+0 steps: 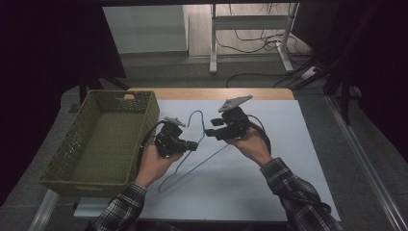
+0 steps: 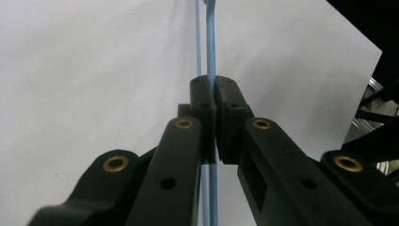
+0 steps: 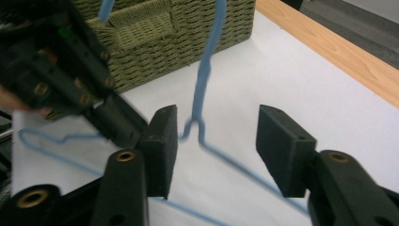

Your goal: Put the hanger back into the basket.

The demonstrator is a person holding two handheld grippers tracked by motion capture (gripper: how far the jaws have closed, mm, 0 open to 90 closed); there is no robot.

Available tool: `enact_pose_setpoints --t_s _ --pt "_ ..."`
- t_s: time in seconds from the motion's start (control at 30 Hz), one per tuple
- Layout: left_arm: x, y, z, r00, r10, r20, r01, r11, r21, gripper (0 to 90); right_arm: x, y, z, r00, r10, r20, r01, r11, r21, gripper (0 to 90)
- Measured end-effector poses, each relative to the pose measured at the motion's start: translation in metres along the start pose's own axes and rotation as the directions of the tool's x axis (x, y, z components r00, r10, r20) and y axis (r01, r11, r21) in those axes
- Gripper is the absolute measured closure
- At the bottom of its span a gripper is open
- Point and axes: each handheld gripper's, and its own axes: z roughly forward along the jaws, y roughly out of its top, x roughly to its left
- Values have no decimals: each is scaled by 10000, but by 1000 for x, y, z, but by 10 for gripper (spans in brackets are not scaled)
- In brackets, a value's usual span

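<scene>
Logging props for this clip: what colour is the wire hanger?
Light blue hanger, clearest in the right gripper view.

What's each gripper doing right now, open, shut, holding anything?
Left gripper: shut on the blue wire hanger.
Right gripper: open, jaws on either side of the hanger's neck, pads not touching it.

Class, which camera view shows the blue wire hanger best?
The high view: the blue wire hanger shows whole, hook to base. The left gripper view has a stretch of wire clamped between the fingers; the right gripper view shows its neck between open fingers.
</scene>
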Motion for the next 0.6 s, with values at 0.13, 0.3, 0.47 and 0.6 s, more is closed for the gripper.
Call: enact_pose_setpoints --t_s 0.13,0.3,0.47,0.6 --pt "0 2 -9 10000 -38 -64 37 9999 -142 880 4 -13 -16 9995 237 190 -236 9997 -13 357" --pt "0 6 -23 9999 24 -169 -28 9997 -228 879 9 -29 -33 9981 521 337 -515 9985 -166 234" --pt "1 11 -39 9996 16 -296 -26 9994 -352 879 15 -41 -46 9958 770 489 -748 9962 -453 150" --pt "3 15 -57 9986 9 -524 -36 9987 -507 879 20 -49 -59 9938 881 674 -833 9940 -708 91"
